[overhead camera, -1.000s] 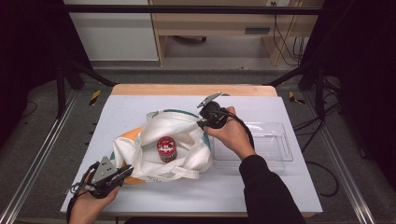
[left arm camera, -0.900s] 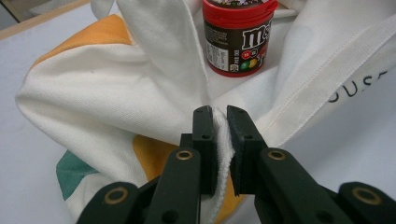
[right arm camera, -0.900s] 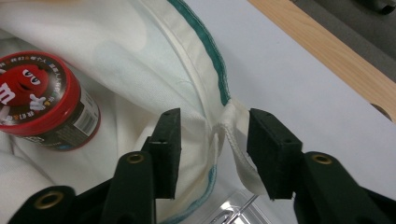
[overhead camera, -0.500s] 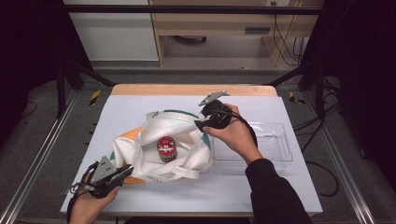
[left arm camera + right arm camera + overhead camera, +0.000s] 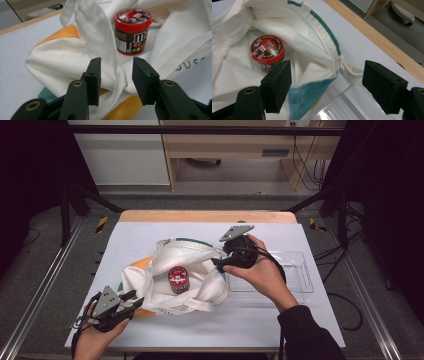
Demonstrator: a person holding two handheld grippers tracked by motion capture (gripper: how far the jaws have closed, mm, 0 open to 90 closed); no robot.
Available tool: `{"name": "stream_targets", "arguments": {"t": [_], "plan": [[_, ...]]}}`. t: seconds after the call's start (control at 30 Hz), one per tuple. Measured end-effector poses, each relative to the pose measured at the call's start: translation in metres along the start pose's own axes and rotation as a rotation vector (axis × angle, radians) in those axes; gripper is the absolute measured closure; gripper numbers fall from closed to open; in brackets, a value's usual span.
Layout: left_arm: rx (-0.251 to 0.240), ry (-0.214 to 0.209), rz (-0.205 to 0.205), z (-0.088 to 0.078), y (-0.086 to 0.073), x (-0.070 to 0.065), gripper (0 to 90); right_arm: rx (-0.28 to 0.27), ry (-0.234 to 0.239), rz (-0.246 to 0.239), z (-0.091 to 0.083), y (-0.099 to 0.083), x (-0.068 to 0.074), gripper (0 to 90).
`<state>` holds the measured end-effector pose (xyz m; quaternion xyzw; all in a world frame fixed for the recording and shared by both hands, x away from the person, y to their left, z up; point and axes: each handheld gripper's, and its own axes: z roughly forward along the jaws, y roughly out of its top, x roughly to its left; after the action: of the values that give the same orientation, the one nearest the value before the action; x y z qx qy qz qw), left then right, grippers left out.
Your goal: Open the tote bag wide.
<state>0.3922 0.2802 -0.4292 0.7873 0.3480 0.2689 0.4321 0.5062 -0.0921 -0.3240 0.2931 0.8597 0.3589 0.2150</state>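
With the red-lidded candy jar (image 5: 178, 279) upright inside the white tote bag (image 5: 197, 265) mid-counter, both tools, left (image 5: 131, 300) and right (image 5: 218, 263), have just been opening off the cloth, so back away gently without snagging the strap (image 5: 117, 82).

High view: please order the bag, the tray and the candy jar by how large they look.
1. bag, largest
2. tray, clearly smaller than the bag, though a hand covers part of it
3. candy jar, smallest
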Motion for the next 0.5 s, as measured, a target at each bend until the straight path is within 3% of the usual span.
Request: {"name": "stream_targets", "arguments": {"t": [0.23, 0.5], "plan": [[-0.03, 0.024, -0.017, -0.004, 0.01, 0.003, 48.8, -0.026, 0.03, 0.002, -0.012, -0.014, 0.011, 22.6], [-0.021, 0.028, 0.015, -0.001, 0.034, 0.011, 42.7, -0.067, 0.064, -0.012, -0.025, -0.016, 0.024, 23.4]]}}
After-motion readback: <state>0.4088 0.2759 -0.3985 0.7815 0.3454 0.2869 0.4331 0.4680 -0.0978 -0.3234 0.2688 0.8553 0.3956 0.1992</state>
